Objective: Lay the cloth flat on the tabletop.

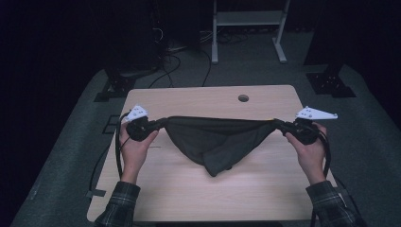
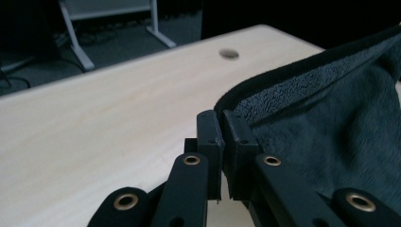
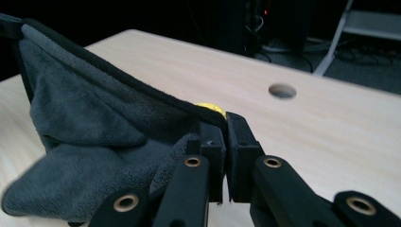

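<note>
cloth (image 1: 215,142): dark grey, black edge | table (image 1: 189,194): pale wood | sleeves (image 1: 118,203): plaid

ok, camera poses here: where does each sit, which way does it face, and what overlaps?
High view: fixed above the person's side, looking forward and down on the pale wooden table; both forearms, hands, left claw and right claw show, stretching the dark grey plush cloth.
Left gripper view: rides the left claw, looking along its shut black jaws across the table toward the round cable hole.
Right gripper view: rides the right claw, jaws shut on the cloth's hem.
Shared: cloth, table and hole appear in all three.
</note>
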The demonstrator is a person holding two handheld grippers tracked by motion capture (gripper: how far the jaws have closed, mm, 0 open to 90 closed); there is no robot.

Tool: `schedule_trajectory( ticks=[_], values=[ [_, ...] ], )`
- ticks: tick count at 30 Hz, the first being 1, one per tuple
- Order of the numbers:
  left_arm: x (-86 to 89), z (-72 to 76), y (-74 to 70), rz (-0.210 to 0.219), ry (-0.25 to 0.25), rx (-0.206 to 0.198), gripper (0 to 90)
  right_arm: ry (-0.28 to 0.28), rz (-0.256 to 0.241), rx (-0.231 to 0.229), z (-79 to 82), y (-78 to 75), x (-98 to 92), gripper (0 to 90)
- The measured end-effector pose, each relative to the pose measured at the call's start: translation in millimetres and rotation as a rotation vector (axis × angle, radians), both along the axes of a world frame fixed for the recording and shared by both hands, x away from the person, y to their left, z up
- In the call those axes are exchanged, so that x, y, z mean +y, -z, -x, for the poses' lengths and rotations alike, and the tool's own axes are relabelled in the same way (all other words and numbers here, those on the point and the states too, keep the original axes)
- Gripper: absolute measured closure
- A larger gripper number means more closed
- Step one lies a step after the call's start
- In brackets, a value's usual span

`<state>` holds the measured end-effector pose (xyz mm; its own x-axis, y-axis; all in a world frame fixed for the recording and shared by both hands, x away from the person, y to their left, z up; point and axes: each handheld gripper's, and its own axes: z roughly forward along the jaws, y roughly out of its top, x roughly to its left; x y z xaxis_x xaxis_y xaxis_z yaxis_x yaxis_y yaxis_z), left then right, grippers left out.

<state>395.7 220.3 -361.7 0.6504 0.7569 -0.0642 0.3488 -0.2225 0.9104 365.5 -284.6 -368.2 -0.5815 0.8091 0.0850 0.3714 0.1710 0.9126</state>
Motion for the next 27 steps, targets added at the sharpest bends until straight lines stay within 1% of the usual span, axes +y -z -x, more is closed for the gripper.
schedule_trajectory(
  ticks=[1,2,3,4,5,6,7,8,9,10,11,12,13,14,16,17,19,20,21,22,23,24,25,26,27],
  values=[
    [0.3,-2.1,-3.9,0.0,-0.003,-0.008,86.3,-0.001,0.003,-0.02,-4.9,-8.2,1.5,86.1],
    [0.7,-4.9,-9.7,0.001,-0.007,-0.016,86.3,-0.001,0.003,-0.02,-4.9,-8.2,1.5,86.1],
    [0.8,-7.9,-15.9,0.002,-0.011,-0.027,86.3,-0.003,0.006,-0.03,-8.2,-13.5,2.1,86.1],
    [1.0,-12.1,-24.1,0.003,-0.015,-0.041,86.3,-0.005,0.012,-0.042,-11.8,-18.9,2.8,86.1],
    [1.4,-18.8,-36.5,0.009,-0.023,-0.059,86.3,-0.002,0.018,-0.056,-19.4,-30.8,4.0,86.1],
    [1.2,-23.1,-43.7,0.018,-0.028,-0.069,86.3,-0.001,0.028,-0.069,-23.7,-37.1,4.3,86.1],
    [1.2,-23.1,-43.7,0.018,-0.028,-0.069,86.3,0.005,0.028,-0.076,-27.7,-43.6,5.0,86.1],
    [0.8,-28.2,-53.1,0.022,-0.033,-0.086,86.3,0.005,0.028,-0.076,-27.7,-43.6,5.0,86.1],
    [0.4,-31.1,-58.6,0.023,-0.037,-0.097,86.3,0.011,0.028,-0.09,-32.9,-52.3,5.4,86.1],
    [-0.2,-35.1,-67.9,0.025,-0.041,-0.112,86.3,0.02,0.024,-0.115,-40.1,-66.8,5.6,86.1],
    [-0.7,-36.9,-73.2,0.03,-0.045,-0.12,86.3,0.02,0.024,-0.115,-40.1,-66.8,5.6,86.1],
    [-1.0,-38.8,-80.0,0.032,-0.047,-0.135,86.4,0.024,0.021,-0.127,-42.1,-72.1,5.6,86.1],
    [-1.5,-39.9,-85.9,0.037,-0.051,-0.145,86.3,0.029,0.016,-0.153,-45.0,-84.4,6.0,86.1],
    [-1.9,-40.7,-93.4,0.04,-0.056,-0.163,86.3,0.031,0.015,-0.162,-45.2,-88.7,6.5,86.1],
    [-1.5,-41.2,-94.9,0.036,-0.054,-0.169,86.3,0.03,0.017,-0.17,-45.1,-91.5,6.6,86.1],
    [-1.6,-41.1,-95.3,0.043,-0.053,-0.164,86.3,0.028,0.015,-0.174,-44.8,-93.0,6.5,86.1],
    [-1.8,-40.7,-95.6,0.037,-0.051,-0.164,86.3,0.027,0.012,-0.177,-44.4,-93.9,5.7,86.1],
    [-2.6,-38.1,-97.3,0.056,-0.052,-0.169,86.3,0.03,0.008,-0.182,-43.0,-95.3,5.5,86.1],
    [-2.6,-38.1,-97.3,0.056,-0.052,-0.169,86.3,0.03,0.008,-0.182,-43.0,-95.3,5.5,86.1],
    [-2.3,-35.4,-101.3,0.06,-0.052,-0.187,86.3,0.029,-0.005,-0.194,-40.3,-98.4,5.5,86.1],
    [-2.3,-35.4,-101.3,0.06,-0.052,-0.187,86.4,0.03,-0.004,-0.203,-39.1,-100.7,5.5,86.1],
    [-2.2,-34.5,-103.6,0.075,-0.053,-0.192,86.4,0.03,-0.004,-0.203,-39.1,-100.7,5.5,86.1],
    [-1.3,-34.1,-106.6,0.073,-0.051,-0.199,86.3,0.029,-0.009,-0.212,-37.7,-103.3,5.5,86.1],
    [-1.1,-33.0,-112.8,0.075,-0.053,-0.212,86.4,0.028,-0.012,-0.226,-35.8,-109.7,6.0,86.1],
    [-1.1,-33.0,-112.8,0.075,-0.053,-0.212,86.4,0.028,-0.012,-0.226,-35.8,-109.7,6.0,86.1]
  ],
)
